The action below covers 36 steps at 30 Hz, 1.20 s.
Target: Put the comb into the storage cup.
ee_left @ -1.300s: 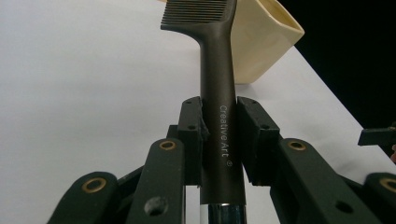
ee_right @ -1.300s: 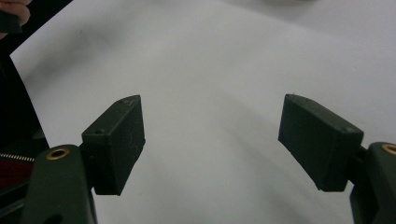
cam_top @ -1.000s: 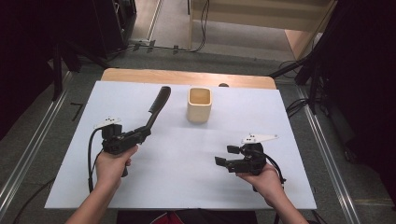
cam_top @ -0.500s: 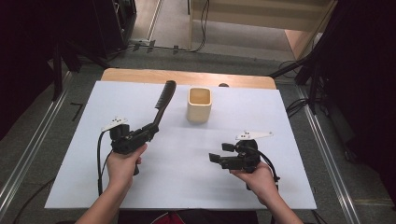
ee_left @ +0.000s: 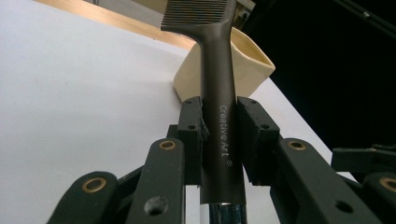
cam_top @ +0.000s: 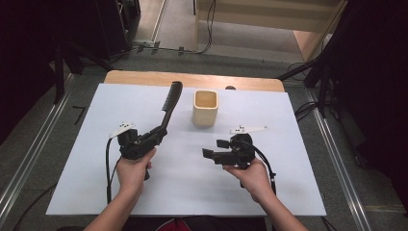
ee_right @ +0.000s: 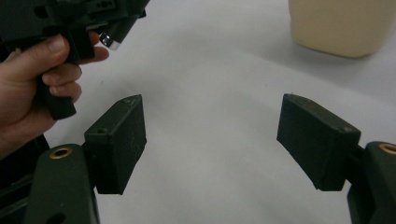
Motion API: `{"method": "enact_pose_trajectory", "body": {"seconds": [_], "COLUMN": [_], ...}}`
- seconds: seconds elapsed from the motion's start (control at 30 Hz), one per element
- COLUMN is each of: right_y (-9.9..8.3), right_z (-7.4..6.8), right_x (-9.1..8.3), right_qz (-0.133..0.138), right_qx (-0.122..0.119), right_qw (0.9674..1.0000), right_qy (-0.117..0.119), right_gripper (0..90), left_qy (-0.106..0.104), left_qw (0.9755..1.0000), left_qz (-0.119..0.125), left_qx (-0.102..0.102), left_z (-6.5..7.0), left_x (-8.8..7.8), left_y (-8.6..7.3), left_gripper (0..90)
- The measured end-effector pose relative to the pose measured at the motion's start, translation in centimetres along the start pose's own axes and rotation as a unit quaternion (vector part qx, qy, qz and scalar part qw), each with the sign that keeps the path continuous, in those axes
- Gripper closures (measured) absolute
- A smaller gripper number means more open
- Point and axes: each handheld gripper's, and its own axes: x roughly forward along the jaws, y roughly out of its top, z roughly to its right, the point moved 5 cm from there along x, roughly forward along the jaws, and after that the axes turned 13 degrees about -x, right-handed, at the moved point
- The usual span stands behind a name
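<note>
Comb status: long black plastic comb [cam_top: 168, 108] was clamped by its handle in the left gripper [cam_top: 155, 134], lifted off the white table sheet [cam_top: 96, 144], teeth end angled toward the cream square cup [cam_top: 205, 108]; insertion probably remained. Right gripper [cam_top: 214, 150] hovered low, pointing left, jaws wide apart and empty.

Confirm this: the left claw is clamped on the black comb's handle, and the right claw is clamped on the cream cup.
Not quite. The right claw is open with nothing between its jaws, as the right gripper view shows; the cream square cup stands apart. The left claw does clamp the black plastic comb by its handle.
</note>
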Motion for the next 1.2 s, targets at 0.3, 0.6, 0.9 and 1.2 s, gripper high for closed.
{"method": "enact_pose_trajectory", "body": {"seconds": [0.3, 0.6, 0.9, 1.2], "right_y": [2.6, 4.1, 6.1, 8.3], "right_z": [-0.7, -1.0, -1.4, -1.9], "right_x": [1.7, 3.3, 4.5, 6.0], "right_qz": [0.007, 0.005, 0.010, 0.022], "right_qx": [-0.030, -0.052, -0.050, -0.057], "right_qw": [0.9992, 0.9980, 0.9982, 0.9973], "right_qy": [-0.025, -0.036, -0.033, -0.040], "right_gripper": [22.1, 22.1, 22.1, 22.1], "left_qy": [-0.003, -0.003, -0.003, -0.005], "left_qw": [1.0000, 0.9999, 1.0000, 0.9999], "left_qz": [-0.003, -0.010, -0.001, 0.006], "left_qx": [-0.004, -0.004, -0.007, -0.010], "left_z": [0.1, 0.1, 0.2, 0.1], "left_x": [0.4, 0.8, 1.1, 1.0], "left_y": [-0.5, -1.2, -1.6, -1.6], "left_gripper": [73.8, 73.8, 73.8, 73.8]}}
